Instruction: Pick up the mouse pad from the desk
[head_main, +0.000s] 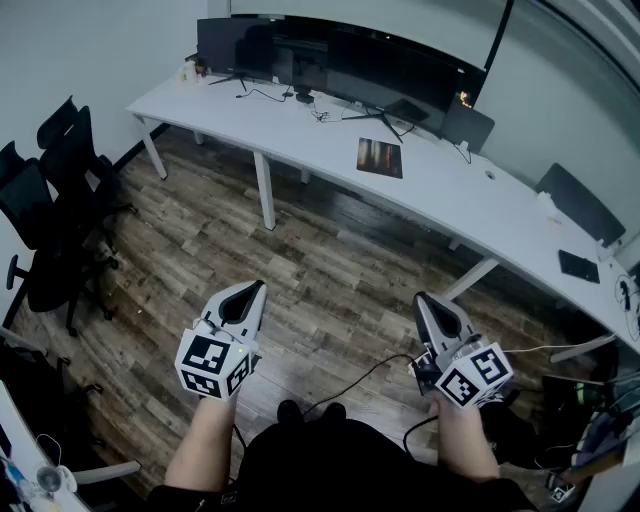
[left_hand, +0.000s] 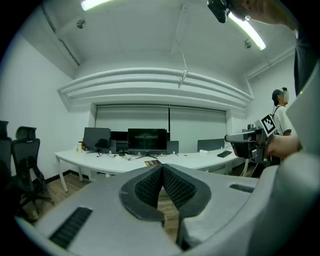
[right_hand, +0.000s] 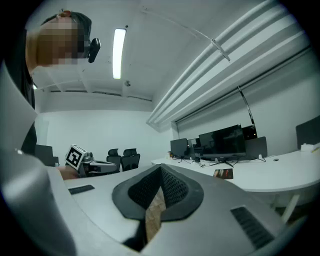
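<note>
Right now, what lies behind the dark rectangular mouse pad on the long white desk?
A black monitor stand, then wide dark monitors. The white desktop under the mouse pad is covered.

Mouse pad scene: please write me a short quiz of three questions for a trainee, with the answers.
1. True or false: the mouse pad lies on the desk, and neither gripper touches it.
2. In the head view, where do the chairs stand? A: at the left side. B: at the right side. C: under the desk.
3. Fill in the missing word: the jaws of the left gripper and of the right gripper are both ____, with nothing between them.

Key: 1 true; 2 A; 3 shut.
</note>
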